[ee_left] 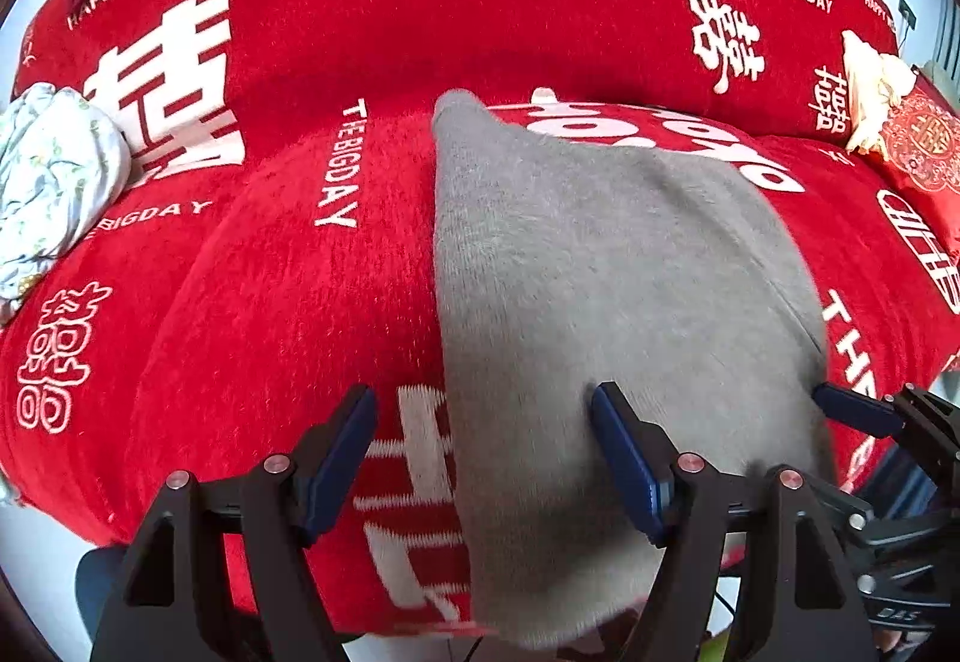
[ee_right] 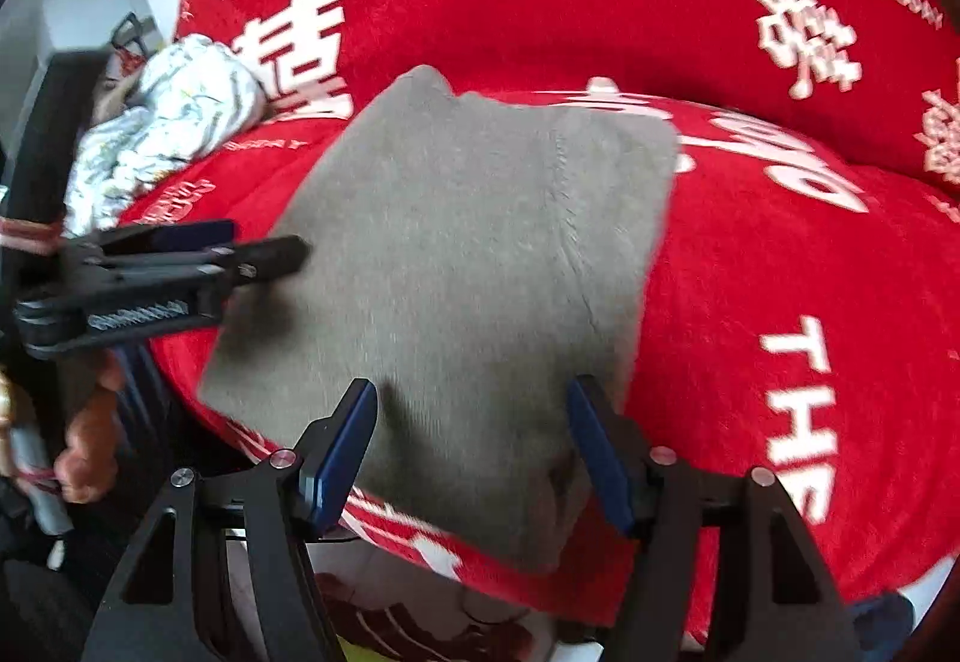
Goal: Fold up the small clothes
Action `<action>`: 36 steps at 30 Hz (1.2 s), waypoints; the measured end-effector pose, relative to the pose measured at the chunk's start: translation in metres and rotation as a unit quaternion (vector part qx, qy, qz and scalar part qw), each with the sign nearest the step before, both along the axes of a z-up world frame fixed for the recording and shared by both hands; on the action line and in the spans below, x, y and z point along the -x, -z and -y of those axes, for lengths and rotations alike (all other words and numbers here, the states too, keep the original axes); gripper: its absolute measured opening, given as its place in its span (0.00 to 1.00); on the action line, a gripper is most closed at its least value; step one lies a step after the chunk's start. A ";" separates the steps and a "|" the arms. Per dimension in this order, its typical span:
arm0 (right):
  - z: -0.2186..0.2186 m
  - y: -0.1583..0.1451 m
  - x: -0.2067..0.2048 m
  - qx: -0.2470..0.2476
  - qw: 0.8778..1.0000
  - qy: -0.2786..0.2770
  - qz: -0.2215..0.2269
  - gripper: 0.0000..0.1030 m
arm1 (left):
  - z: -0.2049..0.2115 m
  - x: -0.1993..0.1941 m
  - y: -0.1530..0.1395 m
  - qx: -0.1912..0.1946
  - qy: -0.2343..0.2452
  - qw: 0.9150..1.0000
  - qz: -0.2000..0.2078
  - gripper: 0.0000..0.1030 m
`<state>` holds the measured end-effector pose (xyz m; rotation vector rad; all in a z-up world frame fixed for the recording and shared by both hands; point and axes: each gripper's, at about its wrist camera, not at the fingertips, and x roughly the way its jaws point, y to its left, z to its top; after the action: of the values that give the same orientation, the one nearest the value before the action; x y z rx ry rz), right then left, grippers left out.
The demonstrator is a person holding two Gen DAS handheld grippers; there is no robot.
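A: Covering nearly the whole frame is the red wedding blanket (ee_left: pixel 288 302); why is the grey garment (ee_left: pixel 600 272) in the middle?

B: I think it lies flat there for folding. The floral cloth bundle (ee_left: pixel 48 182) waits at the left edge.

A: And the 2 grippers?

B: The left gripper (ee_left: pixel 483 458) and the right gripper (ee_right: pixel 471 446) are both spread apart at its near edge, holding nothing.
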<state>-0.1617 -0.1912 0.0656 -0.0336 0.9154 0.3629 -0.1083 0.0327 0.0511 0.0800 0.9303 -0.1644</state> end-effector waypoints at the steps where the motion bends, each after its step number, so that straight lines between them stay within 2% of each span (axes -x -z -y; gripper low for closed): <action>1: 0.000 -0.002 0.004 0.007 1.000 0.008 0.002 0.78 | 0.001 0.006 -0.004 -0.006 0.002 1.000 0.008 0.73; 4: -0.001 -0.010 0.016 0.003 1.000 0.015 0.004 0.78 | 0.003 0.018 -0.011 -0.025 0.002 0.999 0.023 0.73; 10: -0.008 -0.017 0.019 0.021 0.999 0.030 0.007 0.78 | 0.003 0.032 -0.022 -0.032 -0.013 0.999 0.040 0.74; 12: -0.008 -0.019 0.019 0.027 0.999 0.038 0.009 0.78 | 0.002 0.036 -0.025 -0.040 -0.019 0.998 0.049 1.00; 14: -0.008 -0.022 0.019 0.030 0.998 0.045 0.010 0.79 | 0.002 0.043 -0.031 -0.042 -0.021 0.997 0.069 1.00; 19: -0.009 -0.031 0.022 0.041 0.997 0.054 0.023 0.79 | 0.004 0.047 -0.040 -0.025 -0.013 0.997 0.075 1.00; 24: -0.009 -0.038 0.025 0.047 0.996 0.061 0.035 0.79 | 0.003 0.059 -0.047 -0.016 -0.026 0.993 0.111 1.00; 28: -0.007 -0.040 0.023 0.046 0.996 0.066 0.034 0.79 | 0.003 0.057 -0.047 -0.030 -0.041 0.993 0.102 1.00; 36: -0.004 -0.043 0.023 0.043 0.996 0.067 0.037 0.79 | 0.001 0.061 -0.048 -0.024 -0.044 0.995 0.091 1.00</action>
<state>-0.1842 -0.1875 0.1087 -0.0640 0.8545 0.1967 -0.1690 0.0317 0.0995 0.0976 0.7541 -0.0522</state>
